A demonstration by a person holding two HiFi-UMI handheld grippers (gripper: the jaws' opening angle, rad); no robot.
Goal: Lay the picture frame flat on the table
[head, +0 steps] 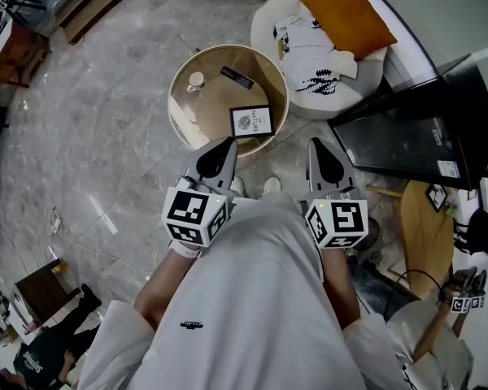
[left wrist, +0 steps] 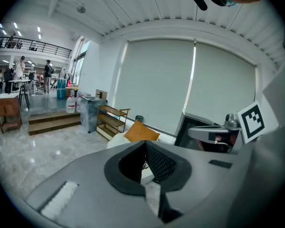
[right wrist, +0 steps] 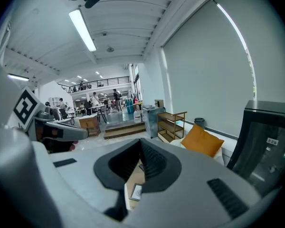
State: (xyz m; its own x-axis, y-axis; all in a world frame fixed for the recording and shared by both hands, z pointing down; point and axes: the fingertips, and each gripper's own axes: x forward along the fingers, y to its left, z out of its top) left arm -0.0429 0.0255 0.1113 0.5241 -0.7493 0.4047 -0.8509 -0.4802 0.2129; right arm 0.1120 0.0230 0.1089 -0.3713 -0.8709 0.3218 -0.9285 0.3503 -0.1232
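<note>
I see the black screen [head: 407, 132] leaning right of the round table [head: 211, 104], with a white seat [head: 268, 15] beyond the table carrying an orange cushion [head: 347, 15]. My left gripper [head: 225, 142] hovers at the table's near edge and my right gripper [head: 317, 143] just off its near-right side. Each has its jaws pressed together with nothing between them. The picture frame [head: 252, 121] sits on the table's near-right part, face turned up to my head camera; I cannot tell if it lies fully flat. A dark remote [head: 237, 77] lies mid-table and a small cup [head: 196, 80] stands on its left side.
</note>
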